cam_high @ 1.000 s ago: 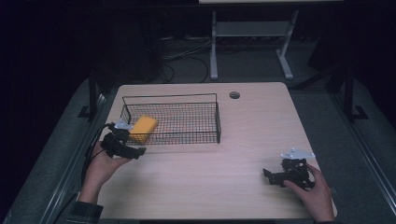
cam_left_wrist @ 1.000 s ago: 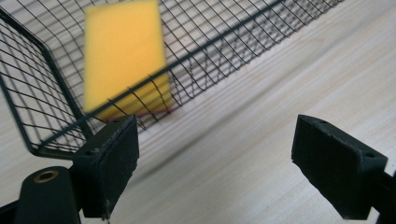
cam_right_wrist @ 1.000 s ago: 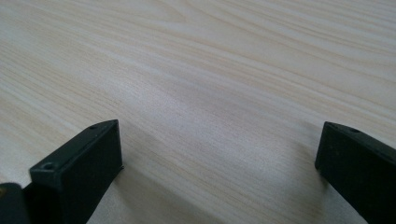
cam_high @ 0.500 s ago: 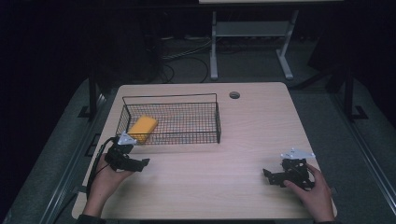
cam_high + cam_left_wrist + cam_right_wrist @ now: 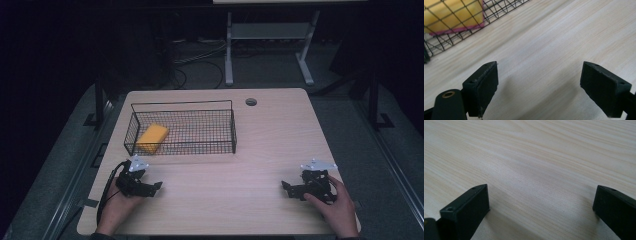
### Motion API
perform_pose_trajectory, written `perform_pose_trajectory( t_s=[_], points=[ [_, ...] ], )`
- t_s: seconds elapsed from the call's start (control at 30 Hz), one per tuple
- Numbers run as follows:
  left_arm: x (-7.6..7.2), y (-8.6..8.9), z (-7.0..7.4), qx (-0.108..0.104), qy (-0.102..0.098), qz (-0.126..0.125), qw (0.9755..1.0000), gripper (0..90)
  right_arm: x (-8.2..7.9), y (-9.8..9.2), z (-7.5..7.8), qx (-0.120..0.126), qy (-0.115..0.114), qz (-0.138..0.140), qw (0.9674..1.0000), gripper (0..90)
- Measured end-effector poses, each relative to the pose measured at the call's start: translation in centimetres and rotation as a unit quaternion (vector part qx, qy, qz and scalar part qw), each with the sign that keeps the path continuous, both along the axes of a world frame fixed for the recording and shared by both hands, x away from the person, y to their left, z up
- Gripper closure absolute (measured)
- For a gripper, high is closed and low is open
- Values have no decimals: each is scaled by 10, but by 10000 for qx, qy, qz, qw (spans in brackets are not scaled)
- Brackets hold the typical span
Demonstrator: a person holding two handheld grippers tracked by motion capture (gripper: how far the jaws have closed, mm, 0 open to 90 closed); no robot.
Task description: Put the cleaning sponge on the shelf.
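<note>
Fingers [image 5: 484, 90] of left gripper [image 5: 152, 186] spread wide, nothing between them, low over bare table [image 5: 280, 135] | sponge [image 5: 152, 137] lies in wire basket [image 5: 183, 148] just beyond those fingertips, apart from them | right gripper [image 5: 290, 189] fingers [image 5: 466, 212] also spread, empty, well away from basket

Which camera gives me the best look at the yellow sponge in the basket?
The high view: the whole sponge lies in the wire basket's left end. The left gripper view catches a corner through the mesh, revealing a pink underside.
</note>
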State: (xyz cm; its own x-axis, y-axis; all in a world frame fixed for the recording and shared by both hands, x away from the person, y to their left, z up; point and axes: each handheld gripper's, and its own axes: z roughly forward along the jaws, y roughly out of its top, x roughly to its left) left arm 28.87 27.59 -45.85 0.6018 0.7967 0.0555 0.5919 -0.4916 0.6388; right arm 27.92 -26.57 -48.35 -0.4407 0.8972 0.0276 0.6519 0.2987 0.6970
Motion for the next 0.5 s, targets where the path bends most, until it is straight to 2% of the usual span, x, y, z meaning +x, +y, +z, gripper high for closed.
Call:
perform_pose_trajectory(
  t_s=[0.27, 0.3, 0.5],
  points=[
    [-4, 10, -11, -346, -91, 61, 9993, 139, 0, 0, 0, 3, 1, -3, 10000, 0],
    [-4, 10, -12, -386, -150, 47, 9991, 130, 0, 0, 0, 3, 0, -3, 10000, 0],
    [-6, 13, -15, -474, -271, -22, 9985, 128, 0, 0, 0, 5, 1, -4, 10000, 0]
  ],
)
